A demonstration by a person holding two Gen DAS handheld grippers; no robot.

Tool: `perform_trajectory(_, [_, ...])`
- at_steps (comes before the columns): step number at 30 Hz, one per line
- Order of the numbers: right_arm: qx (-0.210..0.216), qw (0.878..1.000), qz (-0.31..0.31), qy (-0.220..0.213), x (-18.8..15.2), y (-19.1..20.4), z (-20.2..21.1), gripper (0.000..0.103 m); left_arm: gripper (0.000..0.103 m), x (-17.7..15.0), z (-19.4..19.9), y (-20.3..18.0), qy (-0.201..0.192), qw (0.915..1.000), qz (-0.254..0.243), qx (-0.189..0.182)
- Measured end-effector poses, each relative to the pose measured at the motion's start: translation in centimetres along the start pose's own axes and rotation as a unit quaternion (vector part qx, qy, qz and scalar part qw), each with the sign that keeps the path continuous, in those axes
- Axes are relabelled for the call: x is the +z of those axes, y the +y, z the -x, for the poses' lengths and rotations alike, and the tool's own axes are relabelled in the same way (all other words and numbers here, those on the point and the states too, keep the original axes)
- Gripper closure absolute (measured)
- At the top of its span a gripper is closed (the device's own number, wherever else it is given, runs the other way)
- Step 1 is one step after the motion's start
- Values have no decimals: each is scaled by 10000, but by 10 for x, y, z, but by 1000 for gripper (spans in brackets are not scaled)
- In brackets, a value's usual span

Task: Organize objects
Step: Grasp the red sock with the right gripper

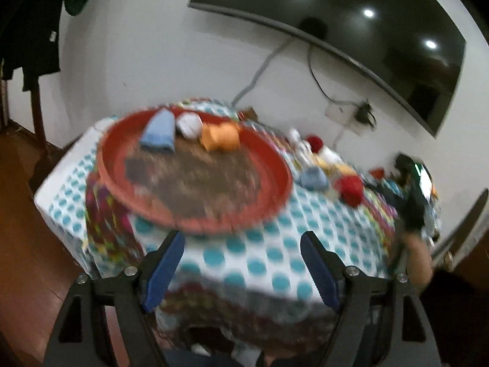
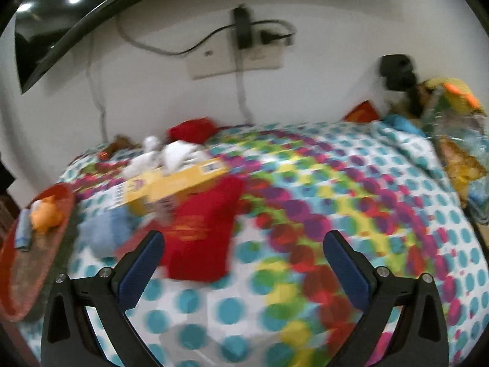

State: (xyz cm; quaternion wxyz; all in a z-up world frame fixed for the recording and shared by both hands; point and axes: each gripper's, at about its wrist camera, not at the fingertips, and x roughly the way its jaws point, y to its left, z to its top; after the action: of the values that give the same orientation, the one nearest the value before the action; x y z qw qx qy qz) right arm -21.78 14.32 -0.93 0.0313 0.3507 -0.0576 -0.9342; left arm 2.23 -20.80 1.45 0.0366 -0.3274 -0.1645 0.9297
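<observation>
A folded red cloth (image 2: 198,232) is seen lying on the dotted tablecloth (image 2: 336,214), just ahead of the right gripper (image 2: 243,258), whose jaws are spread and empty. The red tray (image 1: 195,223), already holding blue, white and orange bundles, is faced by the left gripper (image 1: 243,260), likewise spread and empty. The cloth is probably best pinched at its thick middle. A dark screen (image 1: 351,30) is mounted on the white wall.

Left gripper (image 1: 243,267) black frame, blue-padded fingers (image 1: 165,270), silver screws, right gripper (image 2: 243,270) alike
</observation>
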Motion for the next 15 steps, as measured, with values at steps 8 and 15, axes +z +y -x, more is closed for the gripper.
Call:
perform_trajectory(8, [205, 9937, -513, 971, 0, 10, -48, 10, 22, -41, 9, 7, 113, 9992, 156, -350])
perform_trajectory(15, [-203, 9953, -66, 939, -5, 20, -30, 71, 22, -46, 12, 9, 46, 9990, 122, -439])
